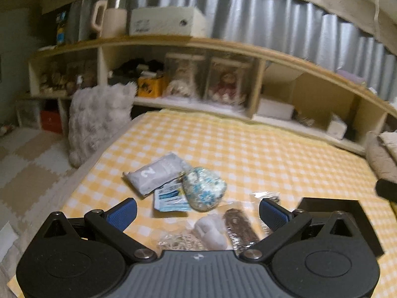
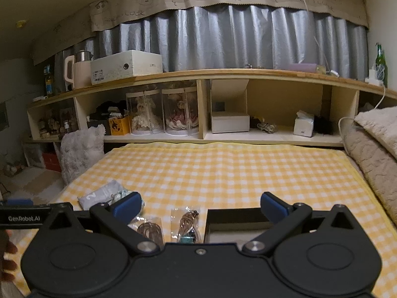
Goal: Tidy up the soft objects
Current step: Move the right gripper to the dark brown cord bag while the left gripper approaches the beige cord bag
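Small soft items lie on the yellow checked cloth (image 1: 248,149). In the left wrist view: a grey packet marked "2" (image 1: 153,173), a blue-and-white pouch (image 1: 204,191), a blue-printed sachet (image 1: 168,198), a white fluffy piece (image 1: 211,231), a brown item in clear wrap (image 1: 240,228) and a mesh bag (image 1: 178,242). My left gripper (image 1: 198,213) is open and empty above them. A black open box (image 1: 330,208) sits to their right. My right gripper (image 2: 201,204) is open and empty above two clear bags of brown bands (image 2: 150,231) (image 2: 188,223), with the box (image 2: 233,221) under its right finger.
A fluffy grey cushion (image 1: 99,121) leans at the cloth's left edge. A low wooden shelf (image 2: 223,74) with doll cases, boxes and a jug runs along the back. A beige blanket (image 2: 377,149) lies at the right. Foam floor mats (image 1: 27,164) lie at the left.
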